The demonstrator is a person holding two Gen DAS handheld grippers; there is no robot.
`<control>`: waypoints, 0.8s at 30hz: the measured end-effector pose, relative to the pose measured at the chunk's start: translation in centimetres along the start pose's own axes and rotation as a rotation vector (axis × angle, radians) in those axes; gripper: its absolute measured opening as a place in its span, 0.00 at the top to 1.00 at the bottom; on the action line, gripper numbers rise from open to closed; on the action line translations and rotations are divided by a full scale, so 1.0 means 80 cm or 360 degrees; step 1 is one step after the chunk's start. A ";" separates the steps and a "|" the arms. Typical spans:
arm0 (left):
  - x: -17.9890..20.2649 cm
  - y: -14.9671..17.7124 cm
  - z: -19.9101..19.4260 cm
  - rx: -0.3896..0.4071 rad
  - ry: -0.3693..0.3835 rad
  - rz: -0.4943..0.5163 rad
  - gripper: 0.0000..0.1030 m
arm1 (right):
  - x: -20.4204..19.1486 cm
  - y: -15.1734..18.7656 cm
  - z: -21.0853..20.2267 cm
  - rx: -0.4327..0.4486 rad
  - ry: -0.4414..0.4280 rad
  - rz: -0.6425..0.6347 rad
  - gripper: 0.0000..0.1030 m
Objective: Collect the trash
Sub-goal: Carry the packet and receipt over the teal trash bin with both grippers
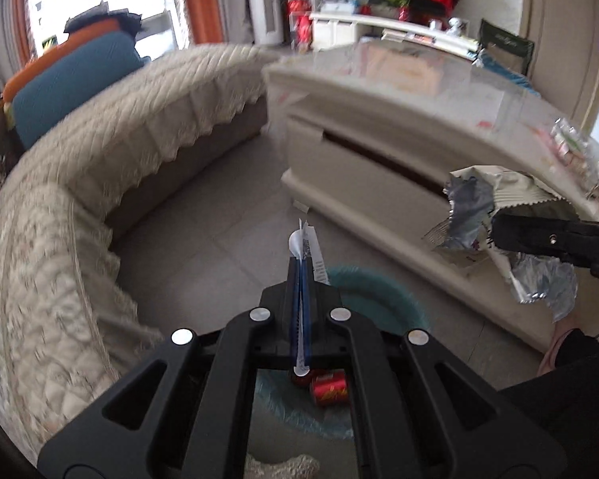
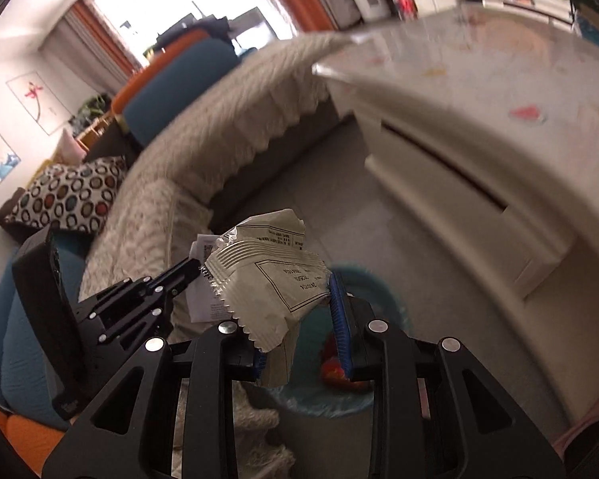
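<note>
My left fingers [image 1: 301,263] pinch a paper slip [image 1: 308,239] pointing to twelve o'clock; my right fingers [image 2: 299,319] clamp a crumpled wrapper [image 2: 267,275], long axis toward eleven, above the bin [image 2: 383,291].

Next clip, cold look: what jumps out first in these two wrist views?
The crumpled foil snack wrapper clamped in the right gripper, held in mid-air over the teal trash bin. Beside it, the left gripper is shut on a thin white paper slip, above the same bin, where a red can already lies. Around them curve a quilted beige sofa and a cream coffee table.
</note>
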State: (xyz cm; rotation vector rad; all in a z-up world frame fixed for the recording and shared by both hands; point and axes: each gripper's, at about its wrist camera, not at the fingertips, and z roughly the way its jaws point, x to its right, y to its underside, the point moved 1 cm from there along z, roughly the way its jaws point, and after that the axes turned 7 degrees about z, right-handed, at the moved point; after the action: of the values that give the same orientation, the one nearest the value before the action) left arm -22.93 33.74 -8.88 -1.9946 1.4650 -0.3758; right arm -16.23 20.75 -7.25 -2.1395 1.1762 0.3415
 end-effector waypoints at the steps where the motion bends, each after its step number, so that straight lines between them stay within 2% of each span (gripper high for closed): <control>1: -0.004 0.007 0.007 -0.0028 -0.0010 -0.0009 1.00 | -0.004 0.003 0.005 -0.0035 0.0009 0.0008 0.73; 4: -0.014 0.026 0.028 -0.0091 -0.0038 -0.0027 1.00 | -0.011 0.009 0.048 -0.0151 0.0084 0.0036 0.73; 10: -0.025 0.051 0.060 -0.0197 -0.0062 -0.0069 1.00 | 0.019 0.031 0.126 -0.0306 0.0234 0.0160 0.73; 12: -0.025 0.058 0.069 -0.0230 -0.0073 -0.0068 1.00 | 0.028 0.038 0.150 -0.0351 0.0235 0.0195 0.73; 18: -0.022 0.078 0.105 -0.0348 -0.0095 -0.0057 1.00 | 0.048 0.065 0.197 -0.0416 0.0245 0.0232 0.73; 24: -0.016 0.098 0.138 -0.0469 -0.0089 -0.0031 1.00 | 0.056 0.080 0.226 -0.0437 0.0276 0.0131 0.70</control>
State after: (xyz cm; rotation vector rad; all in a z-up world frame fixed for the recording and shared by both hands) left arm -23.02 36.98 -22.11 -2.2298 1.5388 -0.1149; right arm -17.48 27.37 -25.77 -2.4012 1.3858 0.3784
